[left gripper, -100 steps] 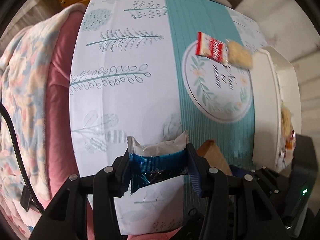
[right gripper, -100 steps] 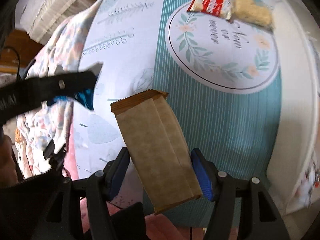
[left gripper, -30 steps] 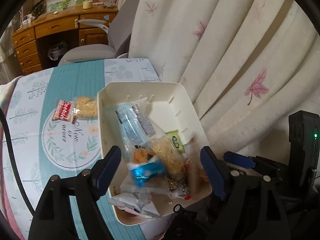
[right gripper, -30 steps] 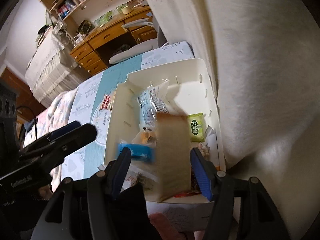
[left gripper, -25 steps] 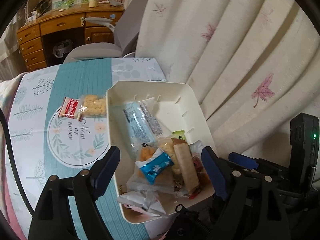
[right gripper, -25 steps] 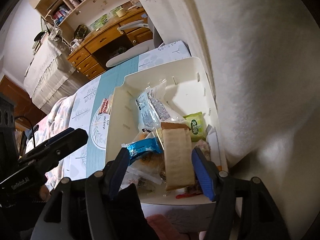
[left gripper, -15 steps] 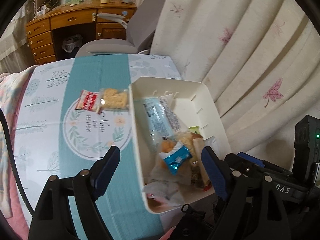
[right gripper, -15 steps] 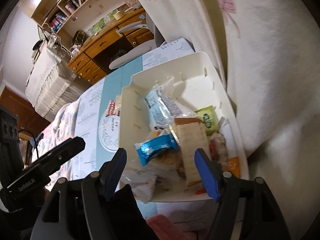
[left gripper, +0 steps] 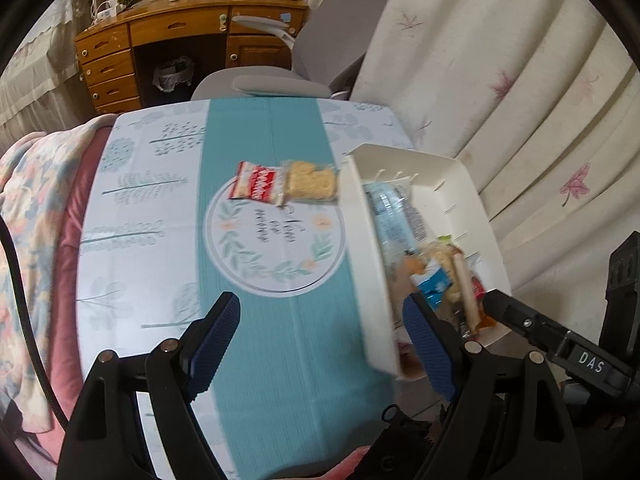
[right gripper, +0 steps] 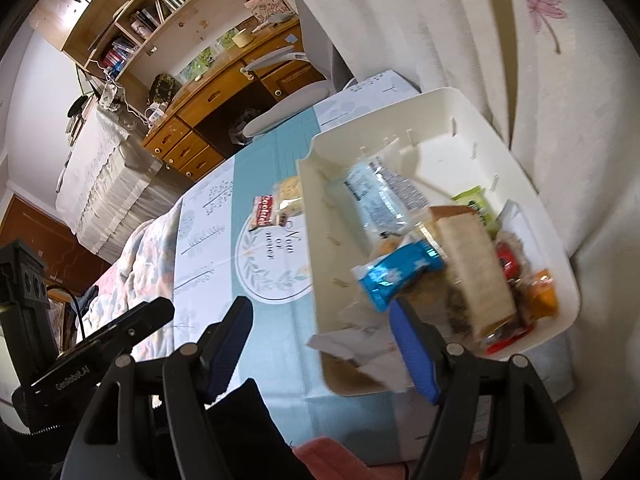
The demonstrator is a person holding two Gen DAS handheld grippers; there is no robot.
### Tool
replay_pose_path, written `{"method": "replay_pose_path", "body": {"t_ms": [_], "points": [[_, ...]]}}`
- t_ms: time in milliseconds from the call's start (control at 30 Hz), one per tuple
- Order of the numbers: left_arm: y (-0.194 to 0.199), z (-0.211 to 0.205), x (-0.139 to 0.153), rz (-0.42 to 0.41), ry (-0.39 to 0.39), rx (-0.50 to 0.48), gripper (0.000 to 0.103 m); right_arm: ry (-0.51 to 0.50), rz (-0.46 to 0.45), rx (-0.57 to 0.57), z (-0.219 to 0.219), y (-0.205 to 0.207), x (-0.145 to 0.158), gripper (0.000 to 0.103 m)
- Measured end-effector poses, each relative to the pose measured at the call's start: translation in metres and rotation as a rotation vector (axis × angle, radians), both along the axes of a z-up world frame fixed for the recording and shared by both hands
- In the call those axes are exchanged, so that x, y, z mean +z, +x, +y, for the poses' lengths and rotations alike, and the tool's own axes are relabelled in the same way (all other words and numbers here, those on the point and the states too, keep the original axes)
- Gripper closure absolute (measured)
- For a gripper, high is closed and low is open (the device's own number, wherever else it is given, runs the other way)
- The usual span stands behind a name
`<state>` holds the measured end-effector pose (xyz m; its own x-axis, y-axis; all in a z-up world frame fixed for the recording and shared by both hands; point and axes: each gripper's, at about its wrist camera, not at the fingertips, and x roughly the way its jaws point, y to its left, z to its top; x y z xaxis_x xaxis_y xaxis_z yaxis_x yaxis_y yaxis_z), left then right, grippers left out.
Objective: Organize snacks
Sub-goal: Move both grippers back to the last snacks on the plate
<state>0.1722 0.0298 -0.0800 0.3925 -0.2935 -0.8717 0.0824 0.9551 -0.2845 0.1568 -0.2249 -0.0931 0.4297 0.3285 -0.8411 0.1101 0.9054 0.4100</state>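
On the counter [left gripper: 280, 344], spread with a teal-and-white cloth, one snack is left outside the bin [left gripper: 370, 264]: a clear packet [left gripper: 286, 183] with a red label and pale biscuits, lying on the round printed motif just beside the bin's left wall, near its far corner. I'd say it lies there simply because it hasn't been collected yet. The cream bin sits along the counter's right edge, close against the curtain [left gripper: 520, 80], which keeps the middle of the cloth free for sorting. Its near half is heaped with wrappers: a pale blue pouch [right gripper: 370, 196], a shiny blue bar [right gripper: 400, 274], a brown paper packet [right gripper: 474, 270] lying on top, a green sachet [right gripper: 476, 204] by the right wall, red and orange bits at the near corner. The far end is bare, so there is room for the last packet. The left gripper [left gripper: 326, 340] hangs over the teal strip with its fingers [left gripper: 214, 334] spread fairly wide and nothing between them, angled down toward the cloth, a sensible stance for going after the packet. The right gripper [right gripper: 324, 344] hangs at the bin's near-left corner, its fingers [right gripper: 414, 354] likewise parted and empty, straddling the bin's wall without gripping it. Both look free, and my guess is the biscuit packet is next. It's crinkly and light, so it may skid against the bin wall if nudged rather than pinched.
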Motion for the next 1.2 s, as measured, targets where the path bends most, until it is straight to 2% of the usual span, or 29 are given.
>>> {"method": "replay_pose_path", "body": {"t_ms": [333,567,833,1200], "points": [[0.017,0.067,-0.005,0.004,0.076,-0.039,0.021,0.039,0.052,-0.117,0.045,-0.003,-0.015,0.032],[0.042,0.094,-0.010,0.013,0.116,-0.087,0.020,0.094,0.105,-0.169,0.072,0.011,-0.021,0.032],[0.084,0.098,-0.029,0.091,0.132,-0.128,0.020,0.050,0.098,-0.117,0.091,0.041,-0.019,0.032],[0.144,0.071,-0.061,0.190,0.159,-0.180,0.020,-0.072,0.073,0.060,0.096,0.099,-0.023,0.032]]}}
